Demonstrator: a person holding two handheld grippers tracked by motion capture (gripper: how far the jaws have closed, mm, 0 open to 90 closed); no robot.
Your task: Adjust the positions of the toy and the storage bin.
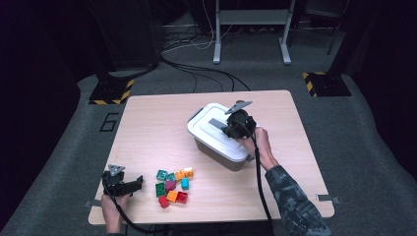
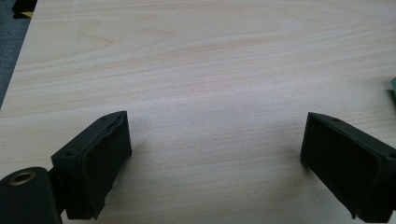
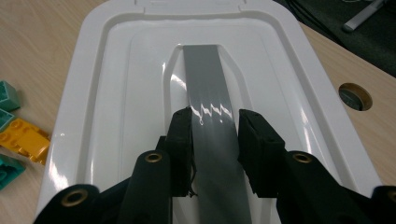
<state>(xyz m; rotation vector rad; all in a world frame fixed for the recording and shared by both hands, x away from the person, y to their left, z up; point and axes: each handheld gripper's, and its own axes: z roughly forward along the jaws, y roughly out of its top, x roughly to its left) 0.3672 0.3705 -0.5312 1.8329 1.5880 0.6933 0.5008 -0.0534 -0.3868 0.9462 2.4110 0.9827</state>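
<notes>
Lid handle [image 3: 212, 93] clamped by right gripper [image 3: 215, 128]

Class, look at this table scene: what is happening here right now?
A person works with two hand-held grippers. The right gripper has closed its jaws on the grey handle strip of the white plastic lid on the grey storage box. The left gripper rests open on the wooden table, beside a pile of colourful toy bricks.

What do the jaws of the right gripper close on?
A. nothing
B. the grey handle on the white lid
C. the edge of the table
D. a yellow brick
B: in the right gripper view the right gripper has its jaws pressed on both sides of the grey handle of the white lid.
</notes>
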